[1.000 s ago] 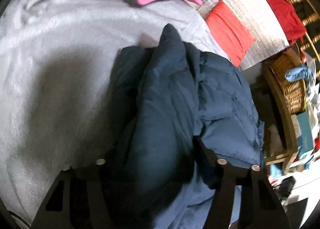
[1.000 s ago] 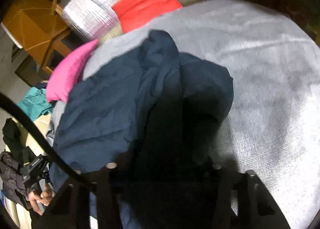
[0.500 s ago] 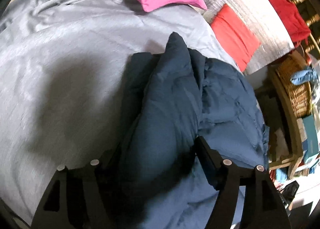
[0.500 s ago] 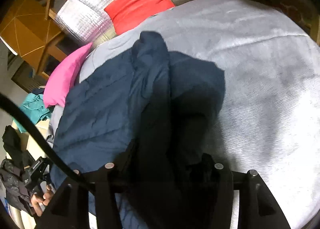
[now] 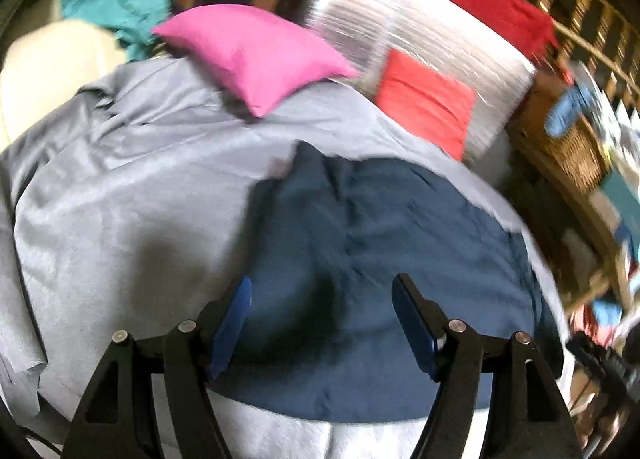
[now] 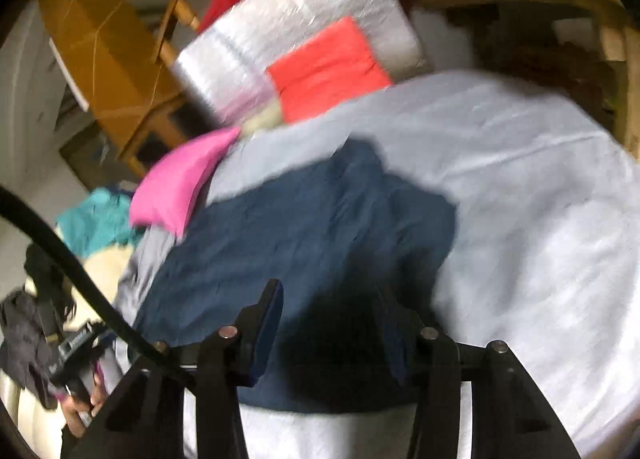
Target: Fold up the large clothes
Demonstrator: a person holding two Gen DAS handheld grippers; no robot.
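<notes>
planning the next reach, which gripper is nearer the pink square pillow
Left. The left gripper is on the pink square pillow side; the right gripper faces it across the navy garment.

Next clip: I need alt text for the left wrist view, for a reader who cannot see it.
The open left gripper hangs over a dark blue garment lying folded on a grey bedsheet, nothing between its fingers. Beyond lie a pink pillow, a red cushion and a silver quilted pad; the frame is motion-blurred.
</notes>
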